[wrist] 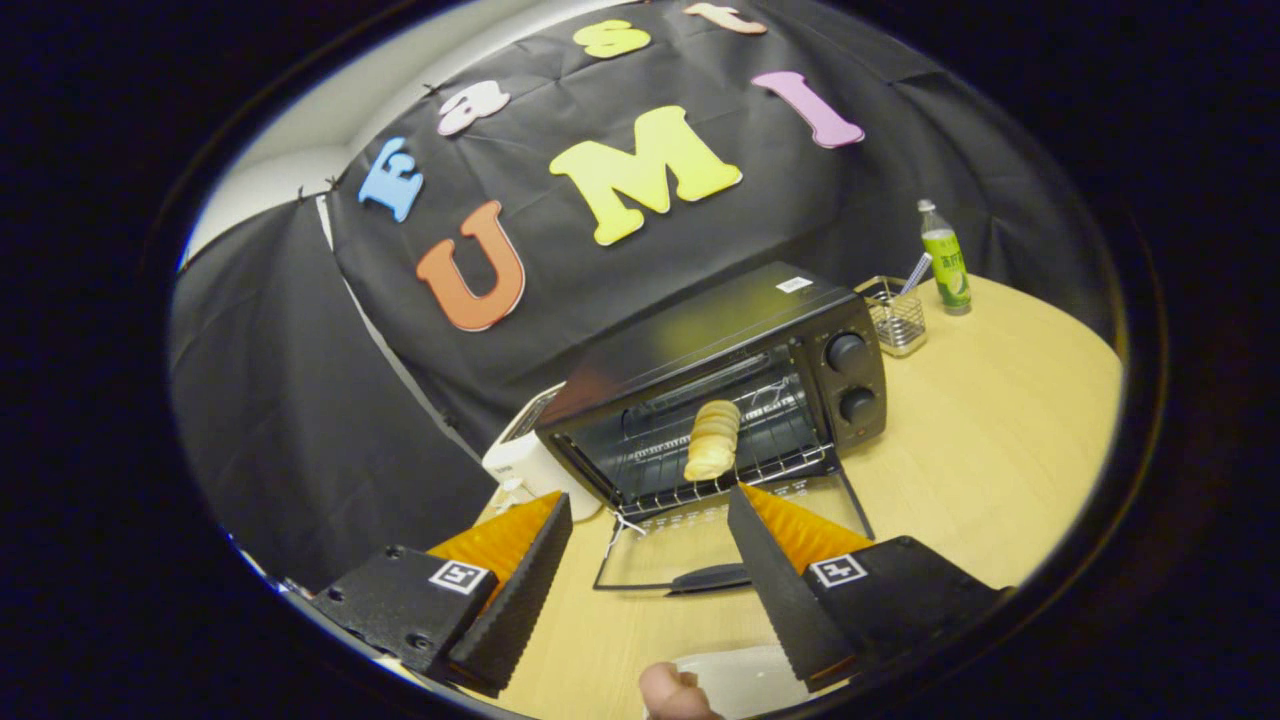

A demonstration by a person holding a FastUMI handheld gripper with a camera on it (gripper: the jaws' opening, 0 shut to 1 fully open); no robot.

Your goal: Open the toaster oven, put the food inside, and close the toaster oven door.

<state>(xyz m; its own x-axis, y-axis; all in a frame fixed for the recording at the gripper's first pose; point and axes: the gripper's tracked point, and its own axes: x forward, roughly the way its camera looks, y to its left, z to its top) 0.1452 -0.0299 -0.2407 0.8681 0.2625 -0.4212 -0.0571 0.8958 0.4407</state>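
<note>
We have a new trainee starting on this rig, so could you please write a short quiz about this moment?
1. True or false: the toaster oven door is closed.
2. Where is the bread roll? A) on the oven rack B) between the fingers C) on the table
3. Fill in: the gripper holds ____.

Key: 1 false, the door lies folded down; 2 A; 3 nothing, its fingers stand apart above the door handle.

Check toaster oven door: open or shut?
Open: toaster oven door lies flat on the table, bread on the rack inside. Gripper jaws open, empty.
</note>
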